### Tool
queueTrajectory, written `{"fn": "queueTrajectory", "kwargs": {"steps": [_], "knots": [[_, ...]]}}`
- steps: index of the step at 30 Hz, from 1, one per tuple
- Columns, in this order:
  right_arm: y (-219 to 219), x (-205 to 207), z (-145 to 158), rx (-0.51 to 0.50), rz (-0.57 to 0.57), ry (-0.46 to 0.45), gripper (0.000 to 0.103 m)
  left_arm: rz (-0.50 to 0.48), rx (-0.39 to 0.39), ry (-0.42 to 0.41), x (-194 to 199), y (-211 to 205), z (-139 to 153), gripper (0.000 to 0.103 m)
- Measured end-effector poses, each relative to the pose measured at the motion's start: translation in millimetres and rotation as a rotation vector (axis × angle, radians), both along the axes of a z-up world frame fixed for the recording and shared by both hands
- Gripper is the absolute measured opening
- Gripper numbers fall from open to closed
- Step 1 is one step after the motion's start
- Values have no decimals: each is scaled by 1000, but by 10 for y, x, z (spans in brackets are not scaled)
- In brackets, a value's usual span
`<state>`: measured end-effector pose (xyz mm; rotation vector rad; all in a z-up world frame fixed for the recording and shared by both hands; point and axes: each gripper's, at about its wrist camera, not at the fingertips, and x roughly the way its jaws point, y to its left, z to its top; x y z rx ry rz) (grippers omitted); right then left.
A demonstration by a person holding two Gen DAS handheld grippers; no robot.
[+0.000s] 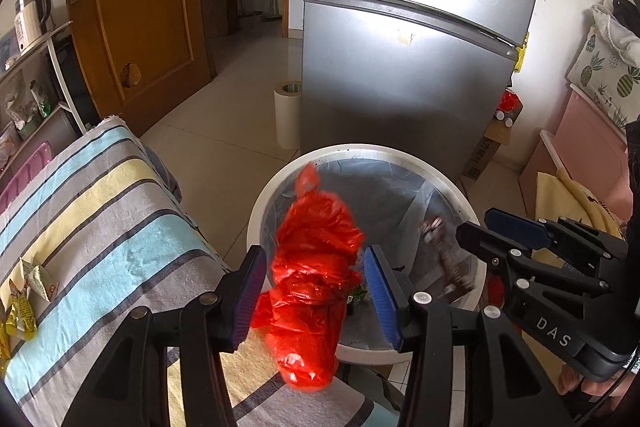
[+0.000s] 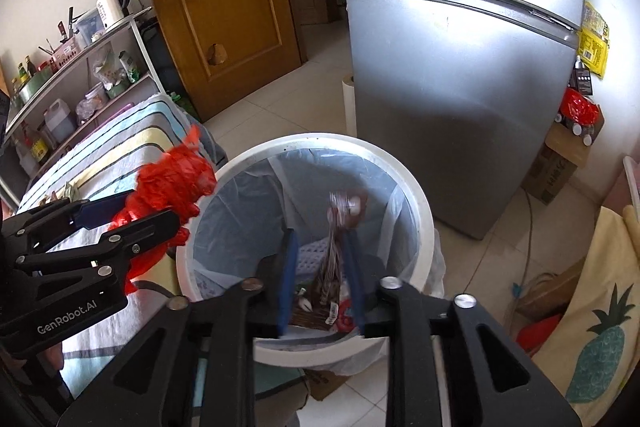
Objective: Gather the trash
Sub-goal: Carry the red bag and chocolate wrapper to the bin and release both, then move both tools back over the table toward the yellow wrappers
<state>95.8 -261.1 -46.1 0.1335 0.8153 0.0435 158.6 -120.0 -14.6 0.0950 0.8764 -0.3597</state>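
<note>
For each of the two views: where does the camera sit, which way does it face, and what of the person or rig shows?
Left wrist: on the left gripper, angled down at the bin; a red bag sits between its open jaws; the right gripper and fingers show at right.
Right wrist: on the right gripper, angled down into the bin; a brown wrapper sits between its jaws; the left gripper shows at left.
Shared: bin, red bag, fridge, door, striped cloth.

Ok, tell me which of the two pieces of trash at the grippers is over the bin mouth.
The brown striped wrapper between the right gripper pads, over the white bin. The red plastic bag at the left gripper overhangs the rim.
</note>
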Motion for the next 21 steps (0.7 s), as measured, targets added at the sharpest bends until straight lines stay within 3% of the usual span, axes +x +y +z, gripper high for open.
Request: {"fn": "queueTrajectory", "kwargs": {"steps": [1, 21], "knots": [[-1, -5, 3, 1, -2, -4, 46, 0, -2, 0, -1, 6, 2, 55], [138, -146, 124, 6, -3, -40, 46, 57, -41, -49, -216, 385, 208, 56]]}}
